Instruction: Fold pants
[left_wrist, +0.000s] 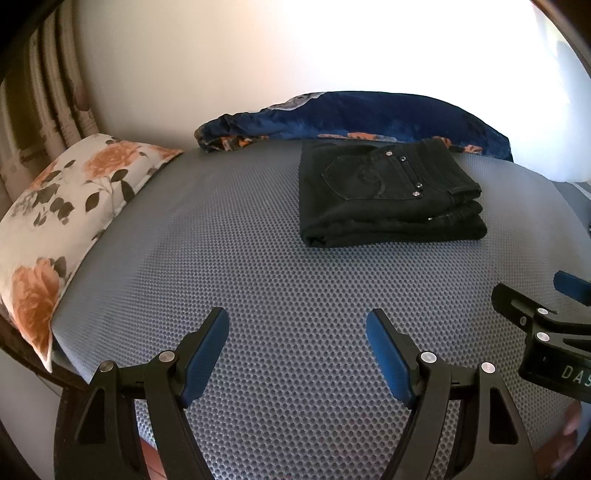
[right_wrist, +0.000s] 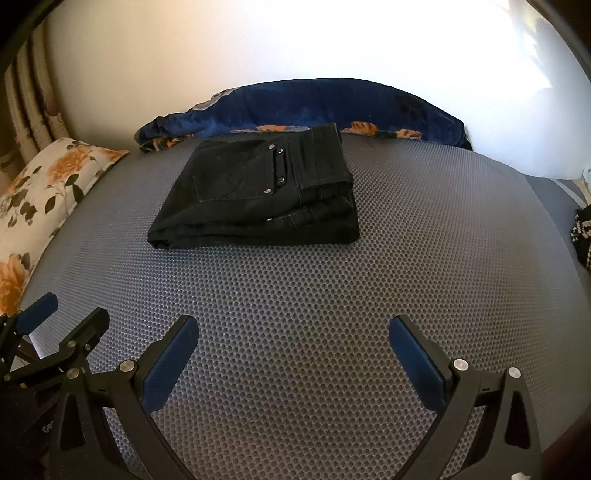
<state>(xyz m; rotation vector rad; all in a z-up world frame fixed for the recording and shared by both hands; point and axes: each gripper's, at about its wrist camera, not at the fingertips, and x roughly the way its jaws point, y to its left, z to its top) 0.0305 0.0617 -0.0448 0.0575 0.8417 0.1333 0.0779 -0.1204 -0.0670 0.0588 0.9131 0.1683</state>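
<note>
Black denim jeans (left_wrist: 388, 192) lie folded in a compact stack on the grey dotted mat (left_wrist: 258, 295), near the blue blanket (left_wrist: 369, 114). Left gripper (left_wrist: 297, 325) and right gripper (right_wrist: 293, 334) hang spread and empty, well short of them. Thick, limp cloth probably holds its folds; pinch the doubled waistband edge.

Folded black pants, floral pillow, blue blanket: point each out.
folded black pants (right_wrist: 236, 192), right wrist view, on the back pocket panel on top.
floral pillow (left_wrist: 70, 206), left wrist view, on its white middle.
blue blanket (right_wrist: 314, 103), right wrist view, on its plain blue top.
</note>
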